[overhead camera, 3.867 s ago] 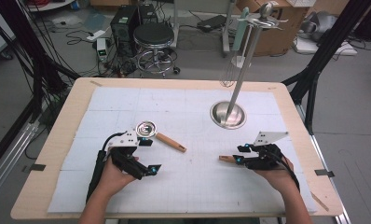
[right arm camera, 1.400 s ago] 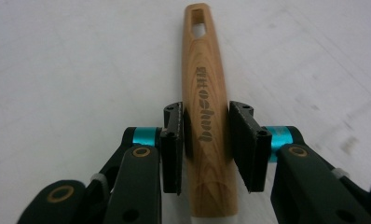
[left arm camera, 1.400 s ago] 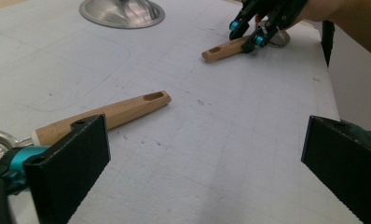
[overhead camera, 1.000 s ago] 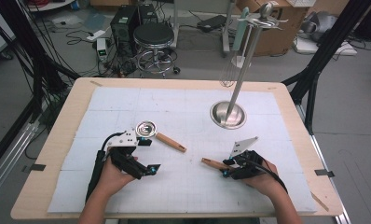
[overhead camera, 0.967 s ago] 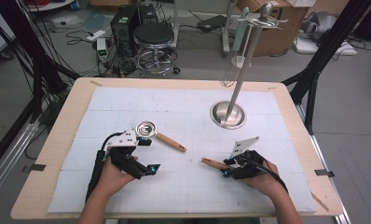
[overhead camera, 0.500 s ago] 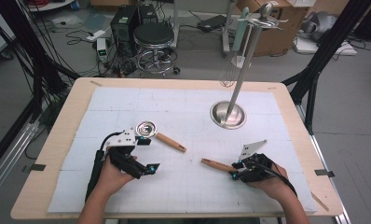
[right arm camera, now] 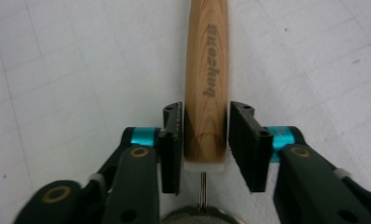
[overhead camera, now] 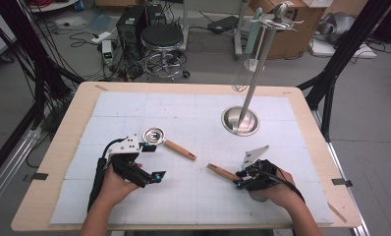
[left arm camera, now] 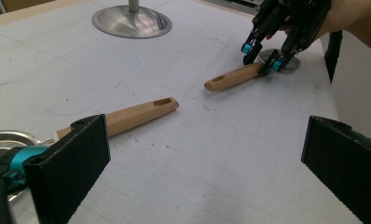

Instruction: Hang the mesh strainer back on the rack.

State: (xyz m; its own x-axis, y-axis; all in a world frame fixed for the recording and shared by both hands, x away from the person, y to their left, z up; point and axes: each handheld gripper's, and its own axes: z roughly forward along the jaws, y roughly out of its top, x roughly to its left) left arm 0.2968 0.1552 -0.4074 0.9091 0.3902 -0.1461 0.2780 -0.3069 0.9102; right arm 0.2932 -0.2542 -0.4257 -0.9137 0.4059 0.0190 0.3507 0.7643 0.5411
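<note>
Right gripper (right arm camera: 204,140) straddles the light wooden handle of the small metal strainer (right arm camera: 206,74) lying on the white-covered desk (overhead camera: 193,206), jaws narrow, just reopened slightly, not yet clamping; left gripper (left arm camera: 202,163) idles wide; risk: grip near the ferrule lets the handle pivot or slip.

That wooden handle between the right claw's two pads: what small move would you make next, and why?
Probably close the right claw a little more. Its jaws have just been opening slightly, and they straddle the wooden handle near its metal end, with a sliver of gap showing on the right side. The handle lies flat on the white mat, so squeezing first should give a firm hold before any lift.
</note>
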